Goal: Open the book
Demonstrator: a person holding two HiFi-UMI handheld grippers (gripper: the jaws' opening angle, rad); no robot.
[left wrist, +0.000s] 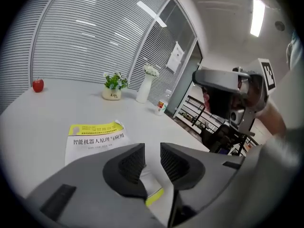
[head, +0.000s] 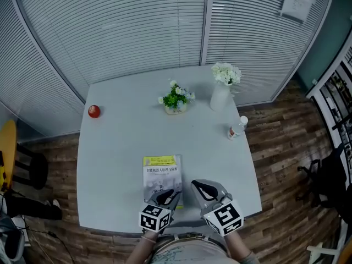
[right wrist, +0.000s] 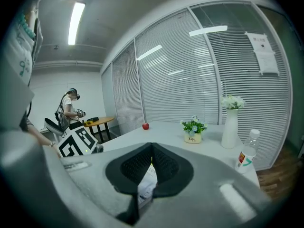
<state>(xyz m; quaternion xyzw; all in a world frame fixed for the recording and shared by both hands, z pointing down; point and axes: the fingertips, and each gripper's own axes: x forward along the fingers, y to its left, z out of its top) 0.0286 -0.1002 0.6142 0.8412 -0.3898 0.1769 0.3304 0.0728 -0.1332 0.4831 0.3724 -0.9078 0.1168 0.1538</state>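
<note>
A: So, in the head view, where is the book?

B: Closed, it lies flat with its yellow-banded cover up. The book (head: 162,172) is on the white table (head: 121,147), near the front edge. The left gripper (head: 168,196) is over the book's near end. The right gripper (head: 202,190) is just beside its right edge. Farther back stand a potted plant (head: 176,99), a white vase of flowers (head: 221,95) and a bottle (head: 237,127). A red apple (head: 94,111) sits at the far left.

A: And the left gripper view?

B: The left gripper's (left wrist: 152,163) 2 jaws stand apart and press on nothing. The book's (left wrist: 92,139) near end, with a yellow stripe, shows in the gap below them. Whether the jaws touch the cover, I cannot tell.

A: The right gripper view?

B: The right gripper's (right wrist: 151,161) 2 jaws are clenched, with their tips meeting, and nothing is visibly pinched between them. A slip of the printed book (right wrist: 146,184) shows through the small opening under the pads. Beyond are the plant (right wrist: 193,129), the vase (right wrist: 230,122) and the bottle (right wrist: 246,156). A person (right wrist: 70,109) stands far off at the left.
</note>
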